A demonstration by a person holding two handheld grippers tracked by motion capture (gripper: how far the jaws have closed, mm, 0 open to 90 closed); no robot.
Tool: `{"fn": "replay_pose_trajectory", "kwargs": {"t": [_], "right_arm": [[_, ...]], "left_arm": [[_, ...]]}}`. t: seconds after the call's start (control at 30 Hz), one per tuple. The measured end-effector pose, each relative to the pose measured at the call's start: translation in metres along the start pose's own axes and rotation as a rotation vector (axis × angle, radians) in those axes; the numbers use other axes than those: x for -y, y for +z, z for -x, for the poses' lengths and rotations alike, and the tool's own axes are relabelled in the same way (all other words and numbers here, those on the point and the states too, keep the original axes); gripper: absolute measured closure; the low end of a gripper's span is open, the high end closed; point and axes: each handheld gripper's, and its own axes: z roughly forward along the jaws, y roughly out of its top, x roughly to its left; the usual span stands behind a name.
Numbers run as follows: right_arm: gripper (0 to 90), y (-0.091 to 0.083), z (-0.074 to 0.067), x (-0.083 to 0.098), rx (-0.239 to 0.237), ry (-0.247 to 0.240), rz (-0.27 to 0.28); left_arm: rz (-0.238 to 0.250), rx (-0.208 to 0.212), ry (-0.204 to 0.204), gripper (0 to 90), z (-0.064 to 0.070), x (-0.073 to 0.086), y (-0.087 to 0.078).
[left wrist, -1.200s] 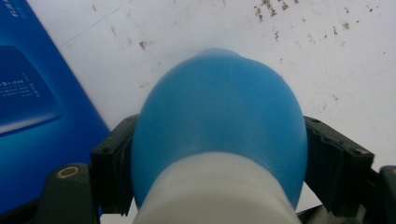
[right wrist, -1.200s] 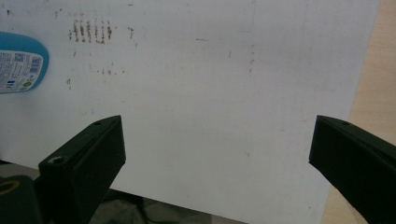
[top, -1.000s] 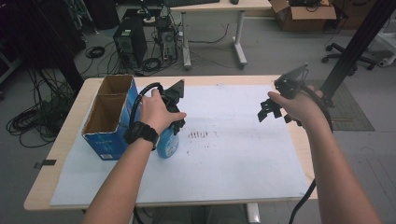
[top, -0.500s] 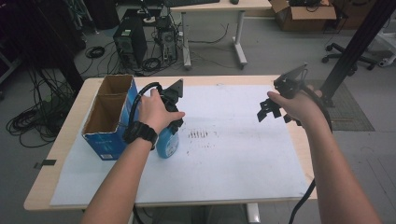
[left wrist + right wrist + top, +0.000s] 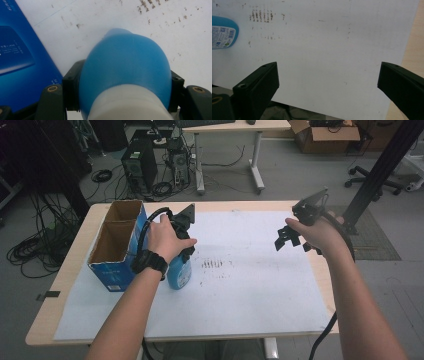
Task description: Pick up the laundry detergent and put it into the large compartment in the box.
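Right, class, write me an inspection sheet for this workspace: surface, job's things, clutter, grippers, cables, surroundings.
Surface: wooden table under a white sheet with dark smudges.
Job's things: blue bottle, upright beside the blue box, which is open and looks empty.
Clutter: nothing seen.
Grippers: left gripper has just closed on the bottle; right gripper open, held above the sheet.
Cables: one trails from each gripper; more lie coiled on the floor.
Surroundings: computer tower, second table, cardboard box, chair base.

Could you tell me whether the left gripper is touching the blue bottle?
Touching: in the left gripper view, the left gripper has just closed, both jaws pressing the blue bottle.
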Motion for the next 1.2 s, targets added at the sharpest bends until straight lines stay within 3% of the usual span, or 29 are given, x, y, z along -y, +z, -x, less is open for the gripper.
{"fn": "replay_pose_trajectory", "kwargs": {"t": [0.6,0.73,1.2], "right_arm": [[3.8,-0.001,-0.001,0.0,-0.001,-0.003,0.001],[3.8,-0.003,-0.001,0.0,0.0,-0.005,0.002],[3.8,-0.01,-0.003,0.004,-0.006,-0.011,0.013]], "left_arm": [[0.001,0.018,0.01,36.7,-0.001,-0.001,-0.002],[0.001,0.005,0.01,36.7,-0.002,-0.001,-0.006],[0.019,0.004,0.015,36.8,-0.005,0.004,-0.053]]}}
